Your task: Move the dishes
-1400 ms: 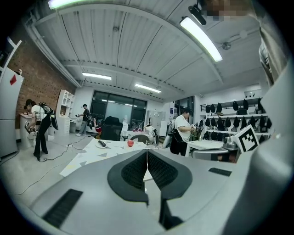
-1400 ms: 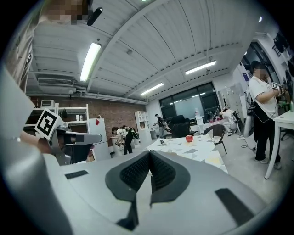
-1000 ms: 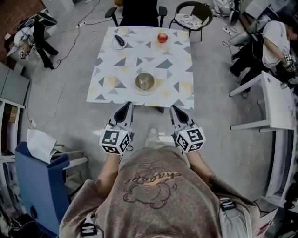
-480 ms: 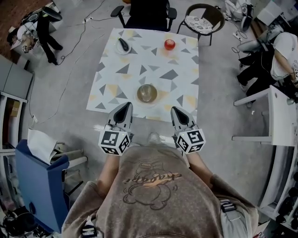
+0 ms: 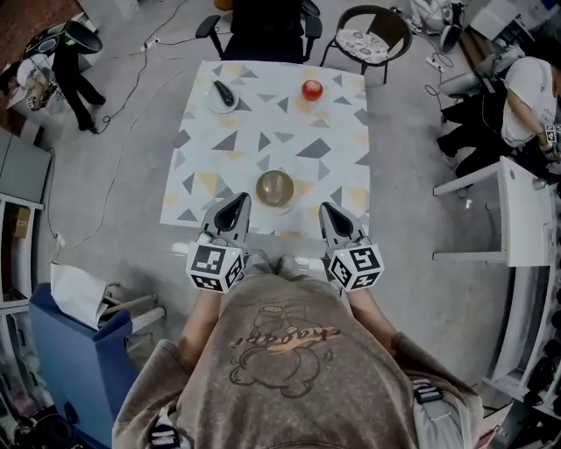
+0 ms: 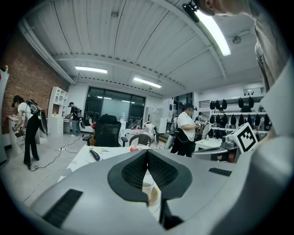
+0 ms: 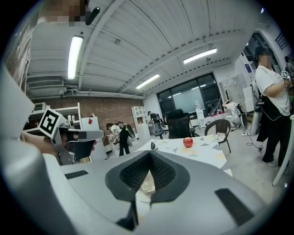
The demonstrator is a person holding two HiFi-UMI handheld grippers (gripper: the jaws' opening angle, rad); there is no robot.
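A glass bowl (image 5: 274, 185) rests on a small plate near the front edge of the table (image 5: 206, 167), which wears a triangle-patterned cloth. At the far left of the table a small plate (image 5: 223, 95) carries a dark object. A red apple (image 5: 312, 89) lies at the far middle. My left gripper (image 5: 237, 200) is shut and empty at the table's front edge, just left of the bowl. My right gripper (image 5: 329, 209) is shut and empty just right of it. The bowl (image 6: 148, 187) shows past the left gripper (image 6: 147, 152), and the bowl (image 7: 147, 184) and apple (image 7: 188, 142) past the right gripper (image 7: 149, 155).
A black office chair (image 5: 267, 19) and a round-seated chair (image 5: 366, 35) stand behind the table. A white desk (image 5: 519, 203) and a seated person (image 5: 517, 92) are at the right. A blue chair (image 5: 68, 344) is at the lower left. Cables run over the floor on the left.
The table's front edge has drawn closer to both grippers, which now reach over it beside the bowl. Both grippers stay shut.
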